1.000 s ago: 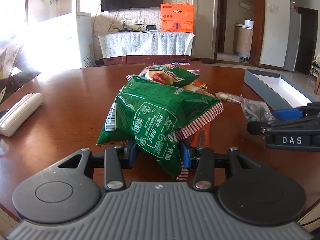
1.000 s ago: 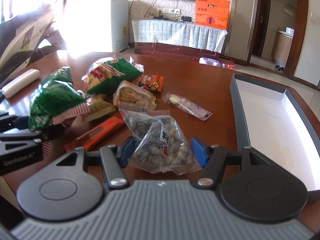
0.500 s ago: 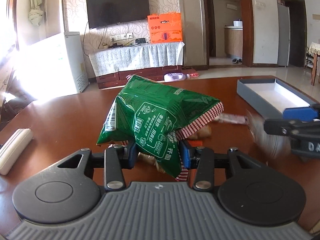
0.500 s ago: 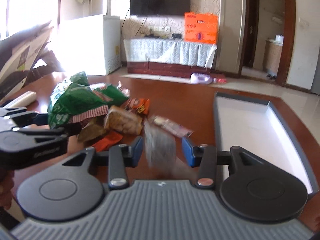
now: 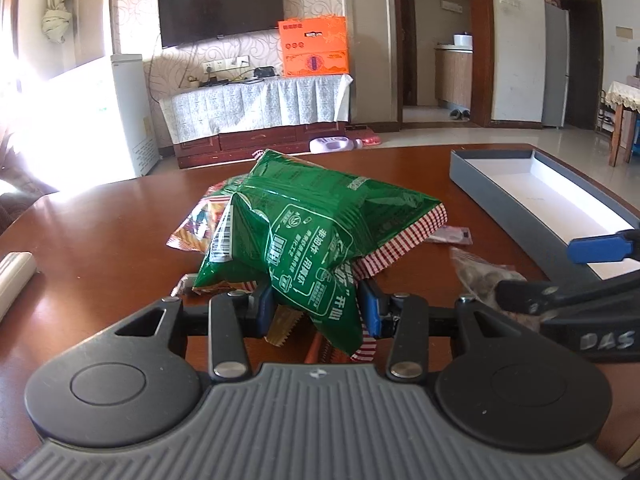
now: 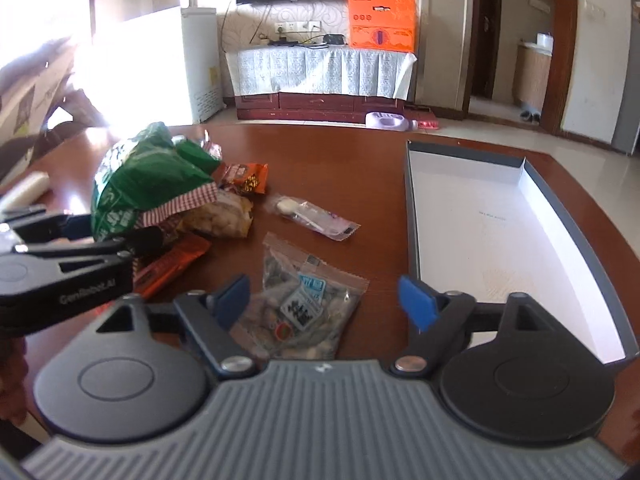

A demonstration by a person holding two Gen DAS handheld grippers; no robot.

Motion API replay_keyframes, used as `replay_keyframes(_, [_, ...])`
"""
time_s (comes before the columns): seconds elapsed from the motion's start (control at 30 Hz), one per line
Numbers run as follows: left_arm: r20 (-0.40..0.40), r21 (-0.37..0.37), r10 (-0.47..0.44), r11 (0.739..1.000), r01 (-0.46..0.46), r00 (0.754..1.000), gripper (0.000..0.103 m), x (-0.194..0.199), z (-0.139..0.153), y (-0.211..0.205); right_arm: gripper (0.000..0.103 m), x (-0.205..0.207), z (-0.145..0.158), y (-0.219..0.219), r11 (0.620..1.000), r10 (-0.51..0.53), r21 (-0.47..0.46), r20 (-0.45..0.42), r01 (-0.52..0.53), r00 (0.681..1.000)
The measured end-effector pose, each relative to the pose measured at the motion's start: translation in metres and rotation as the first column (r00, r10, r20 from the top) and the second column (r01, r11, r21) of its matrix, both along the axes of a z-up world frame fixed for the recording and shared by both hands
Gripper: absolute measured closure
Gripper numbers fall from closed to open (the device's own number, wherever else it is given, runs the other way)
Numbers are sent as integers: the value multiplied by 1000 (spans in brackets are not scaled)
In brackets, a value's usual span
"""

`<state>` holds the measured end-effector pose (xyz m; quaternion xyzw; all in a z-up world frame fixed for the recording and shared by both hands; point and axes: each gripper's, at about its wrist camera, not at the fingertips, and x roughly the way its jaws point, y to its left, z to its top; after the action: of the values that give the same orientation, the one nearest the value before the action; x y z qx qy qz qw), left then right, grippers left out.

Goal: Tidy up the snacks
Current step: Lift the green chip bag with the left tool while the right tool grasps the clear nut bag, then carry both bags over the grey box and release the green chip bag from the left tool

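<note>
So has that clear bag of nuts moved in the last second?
Yes. The nut bag now lies nearer the grey tray, released between the right gripper's open fingers.

Green bag (image 5: pixel 312 236) hides most snacks behind it (labels unreadable).

Bare table (image 6: pixel 384 208) between snack pile (image 6: pixel 192 200) and box (image 6: pixel 412 216)

Home living room, wall television (image 5: pixel 219 3), fridge (image 5: pixel 127 112)
</note>
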<state>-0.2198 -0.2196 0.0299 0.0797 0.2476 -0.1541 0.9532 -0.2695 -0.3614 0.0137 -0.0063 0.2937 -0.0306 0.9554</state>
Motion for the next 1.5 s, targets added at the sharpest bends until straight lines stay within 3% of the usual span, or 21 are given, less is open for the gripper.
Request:
replay_keyframes(0.1, [2, 2, -7, 1000, 7, 1000, 54, -2, -1, 3, 20, 10, -10, 2, 1000, -6, 21, -63, 7, 998])
replay_keyframes(0.2, [-2, 0, 0, 1000, 0, 1000, 54, -1, -1, 9, 19, 19, -17, 12, 1000, -5, -28, -82, 3, 997])
replay_keyframes(0.3, [-9, -3, 11, 1000, -11, 1000, 54, 2, -2, 14, 20, 23, -19, 12, 1000, -1, -6, -72, 1, 997])
replay_keyframes(0.37, [-10, -4, 16, 1000, -16, 1000, 54, 3, -2, 17, 44, 25, -18, 11, 1000, 26, 13, -70, -25, 997])
replay_keyframes(0.5, [-16, -5, 12, 1000, -12, 1000, 54, 4, -3, 18, 53, 21, -15, 13, 999, 46, -2, -65, -47, 997])
replay_keyframes(0.6, [-7, 0, 1, 1000, -1, 1000, 54, 2, -2, 13, 67, 14, -6, 11, 999, 51, -1, -25, -51, 998])
replay_keyframes(0.8, [8, 14, -20, 1000, 20, 1000, 53, -4, -1, 7, 67, 7, 4, 7, 998, 58, -3, 15, -58, 998])
replay_keyframes(1.13, [31, 31, -53, 998, 52, 998, 53, -14, 2, -13, 67, -13, 27, 4, 998, 55, -22, 153, -52, 987])
replay_keyframes(1.5, [44, 24, -93, 995, 92, 995, 53, -18, 4, -45, 67, -24, 35, -22, 1000, -7, -2, 212, 8, 977])
